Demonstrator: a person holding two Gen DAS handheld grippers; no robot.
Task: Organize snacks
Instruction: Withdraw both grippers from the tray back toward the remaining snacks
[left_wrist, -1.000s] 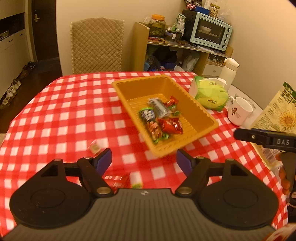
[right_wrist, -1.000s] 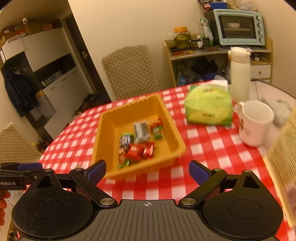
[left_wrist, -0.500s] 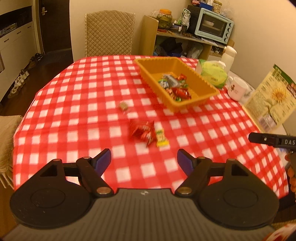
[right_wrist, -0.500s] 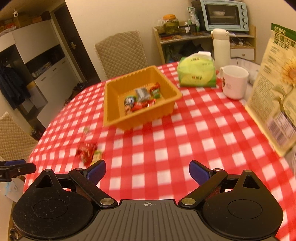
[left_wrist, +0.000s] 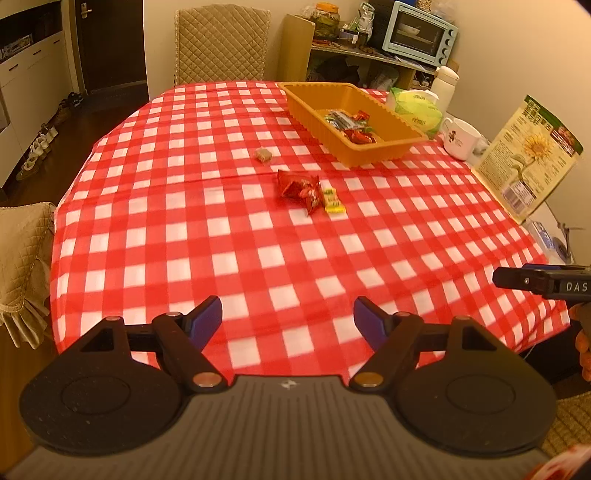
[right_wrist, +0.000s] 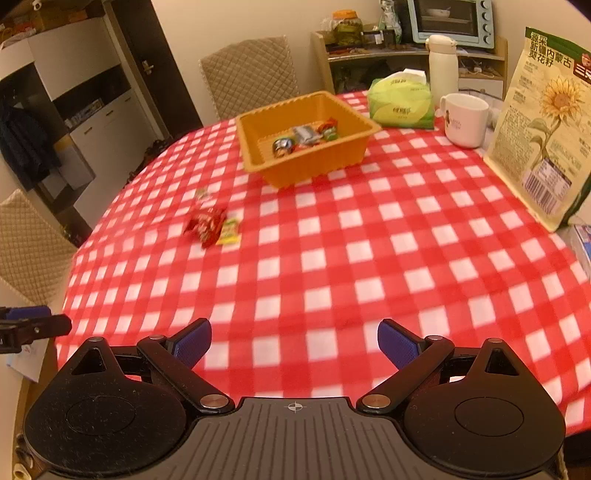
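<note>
An orange tray (left_wrist: 364, 153) (right_wrist: 332, 158) with several wrapped snacks in it stands at the far side of the red-checked table (left_wrist: 258, 240). Loose on the cloth nearer to me lie red snack packets (left_wrist: 300, 186) (right_wrist: 205, 225), a small yellow-green packet (left_wrist: 333, 197) (right_wrist: 229, 232) and a small brown sweet (left_wrist: 263, 155) (right_wrist: 201, 192). My left gripper (left_wrist: 288, 319) hangs open over the near table edge, nothing between its fingers. My right gripper (right_wrist: 294, 341) is open too, also far back from the snacks and empty.
A tissue pack (right_wrist: 400, 103), a white mug (right_wrist: 463, 120), a white flask (right_wrist: 442, 66) and a tall sunflower-seed bag (right_wrist: 546, 125) stand along the table's right side. Quilted chairs (left_wrist: 221, 42) (left_wrist: 20, 258) stand at the far end and the left.
Both grippers have pulled back from the tray toward the near table edge, so the tray now looks far away. The loose snacks have come into view. Both stay open.
</note>
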